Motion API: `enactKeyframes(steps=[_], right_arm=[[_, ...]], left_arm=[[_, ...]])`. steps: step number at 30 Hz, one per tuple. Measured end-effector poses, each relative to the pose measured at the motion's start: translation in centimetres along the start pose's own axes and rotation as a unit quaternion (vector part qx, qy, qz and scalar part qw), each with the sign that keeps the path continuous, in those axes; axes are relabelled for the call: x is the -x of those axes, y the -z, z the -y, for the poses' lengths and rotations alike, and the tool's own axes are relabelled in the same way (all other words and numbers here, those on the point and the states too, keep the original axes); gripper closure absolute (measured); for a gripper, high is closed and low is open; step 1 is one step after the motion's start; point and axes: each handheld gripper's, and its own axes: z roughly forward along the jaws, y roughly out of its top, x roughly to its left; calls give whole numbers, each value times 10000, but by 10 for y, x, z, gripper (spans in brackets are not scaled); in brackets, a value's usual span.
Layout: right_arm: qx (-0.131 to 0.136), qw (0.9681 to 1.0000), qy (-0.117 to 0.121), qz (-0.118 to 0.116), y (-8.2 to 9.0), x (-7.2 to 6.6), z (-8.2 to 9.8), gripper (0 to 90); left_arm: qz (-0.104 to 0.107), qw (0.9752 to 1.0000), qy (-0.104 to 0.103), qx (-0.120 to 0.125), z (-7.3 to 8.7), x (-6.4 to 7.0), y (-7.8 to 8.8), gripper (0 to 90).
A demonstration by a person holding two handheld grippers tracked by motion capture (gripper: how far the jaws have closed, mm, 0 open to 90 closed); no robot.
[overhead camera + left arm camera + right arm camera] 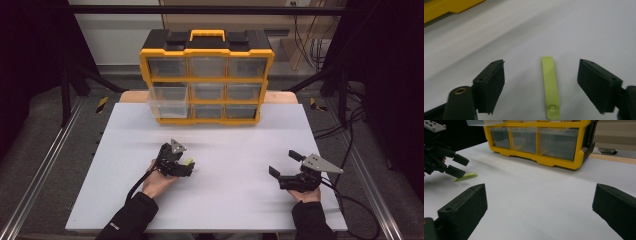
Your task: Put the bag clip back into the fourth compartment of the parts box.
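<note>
Flat yellow-green plastic strip (551, 87) lies on smooth white table (586, 30).

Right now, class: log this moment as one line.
left gripper: open, straddling green strip | right gripper: open, empty | drawer: pulled out

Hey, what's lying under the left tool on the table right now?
A slim lime-green plastic strip lies flat on the white table, between the left tool's open jaws, untouched. Its underside is hidden.

In the high view the left tongs (186, 165) hide most of the green strip (189, 161).
</note>
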Motion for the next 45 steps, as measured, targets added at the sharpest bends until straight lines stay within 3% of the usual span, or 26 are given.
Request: enactKeyframes(steps=[9,22,45], right_arm=[[-3,10000,-2,-6,0,0,0,3],[10,10000,3,-1,0,0,0,3],[18,10000,7,-20,0,0,0,3]], left_arm=[[58,9999,14,-90,0,2,-2,453],[139,9997,7,-217,0,4,-4,622],[235,9991,101,-352,1,3,-7,763]])
